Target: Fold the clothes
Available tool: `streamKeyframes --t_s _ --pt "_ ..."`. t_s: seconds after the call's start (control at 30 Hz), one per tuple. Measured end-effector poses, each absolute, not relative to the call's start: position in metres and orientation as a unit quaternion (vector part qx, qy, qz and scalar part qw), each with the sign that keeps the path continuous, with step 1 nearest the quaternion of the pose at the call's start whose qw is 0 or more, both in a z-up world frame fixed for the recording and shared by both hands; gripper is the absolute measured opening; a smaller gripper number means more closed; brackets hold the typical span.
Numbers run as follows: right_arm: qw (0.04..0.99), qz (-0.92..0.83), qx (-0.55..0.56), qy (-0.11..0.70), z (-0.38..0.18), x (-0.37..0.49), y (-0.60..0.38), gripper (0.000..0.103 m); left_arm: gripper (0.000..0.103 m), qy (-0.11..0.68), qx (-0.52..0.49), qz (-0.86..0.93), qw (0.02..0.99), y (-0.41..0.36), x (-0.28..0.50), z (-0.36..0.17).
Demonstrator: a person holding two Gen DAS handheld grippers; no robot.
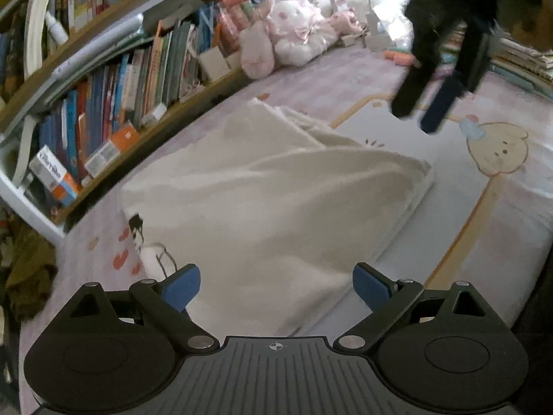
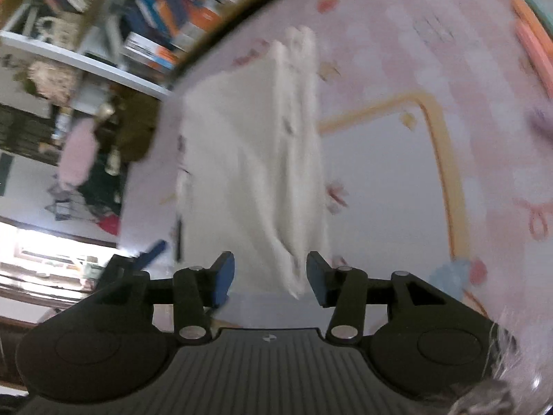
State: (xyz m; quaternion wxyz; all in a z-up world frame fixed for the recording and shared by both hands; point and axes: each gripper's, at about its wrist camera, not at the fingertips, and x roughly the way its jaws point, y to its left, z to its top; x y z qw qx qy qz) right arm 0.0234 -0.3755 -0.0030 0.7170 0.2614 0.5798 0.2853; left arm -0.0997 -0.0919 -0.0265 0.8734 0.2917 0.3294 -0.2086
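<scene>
A cream-white garment (image 1: pixel 276 200) lies folded on a pink patterned bedspread (image 1: pixel 501 214). My left gripper (image 1: pixel 276 285) is open and empty just above its near edge. My right gripper (image 1: pixel 420 112) shows at the top right of the left wrist view, above the garment's far right corner. In the blurred right wrist view the right gripper (image 2: pixel 270 276) is open, with the garment (image 2: pixel 255 159) stretching away between its blue pads and its near edge lying in the gap, not clamped.
A bookshelf (image 1: pixel 114 79) full of books runs along the bed's left side. Pink and white plush toys (image 1: pixel 293 34) lie at the far end. A stack of books (image 1: pixel 518 58) sits at the far right. A dark olive cloth (image 1: pixel 24 276) lies at the left.
</scene>
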Motion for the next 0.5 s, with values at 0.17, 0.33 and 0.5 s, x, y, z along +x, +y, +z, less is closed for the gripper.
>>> streamKeyframes --t_s 0.17,0.33,0.5 --pt "0.719 0.262 0.231 0.601 -0.025 0.025 -0.357 0.045 0.097 0.34 0.281 -0.211 0.872 -0.086 -0.101 -0.027" --pt "0.72 0.258 0.207 0.61 -0.028 0.024 -0.34 0.024 0.097 0.351 0.271 -0.213 0.87 -0.081 -0.101 -0.028" --pt "0.707 0.271 0.262 0.598 -0.017 0.026 -0.348 0.011 0.097 0.349 0.275 -0.193 0.875 -0.071 -0.098 -0.031"
